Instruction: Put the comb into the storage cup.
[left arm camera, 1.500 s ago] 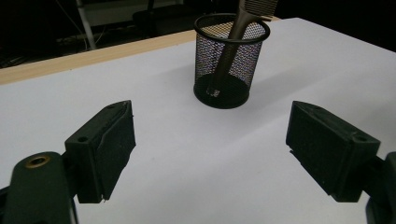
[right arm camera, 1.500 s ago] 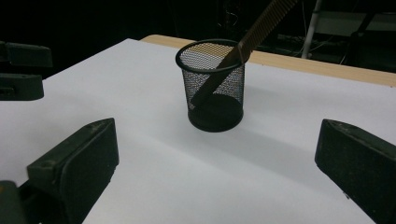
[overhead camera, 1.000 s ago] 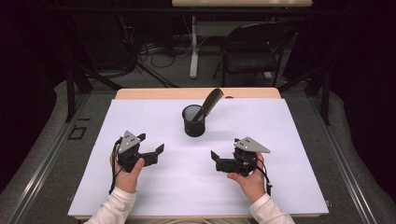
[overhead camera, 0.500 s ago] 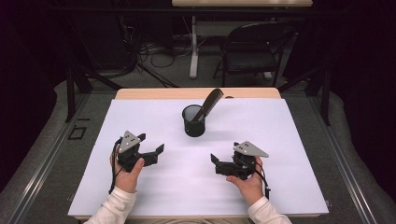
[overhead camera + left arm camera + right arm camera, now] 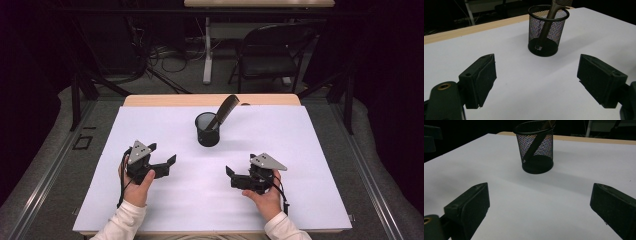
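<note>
A dark comb (image 5: pixel 225 111) is leaning tilted in a black mesh cup (image 5: pixel 207 129) standing upright at mid-table on the white sheet (image 5: pixel 300 165), while the left gripper (image 5: pixel 162 156) and right gripper (image 5: pixel 231 177) are hovering nearer the person, well apart from it, jaws spread wide and empty.

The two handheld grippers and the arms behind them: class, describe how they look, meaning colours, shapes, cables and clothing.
Both the left gripper and the right gripper are black, each with two blocky jaws and a grey three-cornered plate on top. A black cable trails from each along the wrist. The person wears white long sleeves.
</note>
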A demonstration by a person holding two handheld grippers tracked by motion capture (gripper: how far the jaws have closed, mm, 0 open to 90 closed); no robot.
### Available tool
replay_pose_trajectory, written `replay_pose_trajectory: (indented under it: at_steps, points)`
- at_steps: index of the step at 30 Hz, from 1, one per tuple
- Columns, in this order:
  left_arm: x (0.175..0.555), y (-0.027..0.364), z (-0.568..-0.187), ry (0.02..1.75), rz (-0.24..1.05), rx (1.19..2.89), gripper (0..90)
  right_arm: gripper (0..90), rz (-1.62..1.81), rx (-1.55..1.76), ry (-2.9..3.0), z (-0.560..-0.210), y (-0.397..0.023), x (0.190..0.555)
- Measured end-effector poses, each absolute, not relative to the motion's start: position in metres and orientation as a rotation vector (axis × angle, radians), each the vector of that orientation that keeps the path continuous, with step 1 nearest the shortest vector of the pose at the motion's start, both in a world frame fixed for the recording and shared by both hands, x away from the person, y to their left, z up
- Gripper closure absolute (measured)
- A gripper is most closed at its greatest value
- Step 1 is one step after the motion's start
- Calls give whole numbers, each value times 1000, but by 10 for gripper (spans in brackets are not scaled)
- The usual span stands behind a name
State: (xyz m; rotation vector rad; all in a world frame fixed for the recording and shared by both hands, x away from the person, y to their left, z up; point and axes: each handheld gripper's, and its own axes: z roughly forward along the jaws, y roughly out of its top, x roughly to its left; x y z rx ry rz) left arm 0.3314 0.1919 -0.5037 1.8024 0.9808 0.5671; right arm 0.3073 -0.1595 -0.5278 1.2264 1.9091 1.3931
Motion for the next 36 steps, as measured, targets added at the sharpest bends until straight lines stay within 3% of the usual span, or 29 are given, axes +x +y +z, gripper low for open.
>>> replay_pose_trajectory:
  at_steps: [36]
  points:
    - [332,192,-504,982,565,1801,160,26,1357,1234,1944,-534,-157,309]
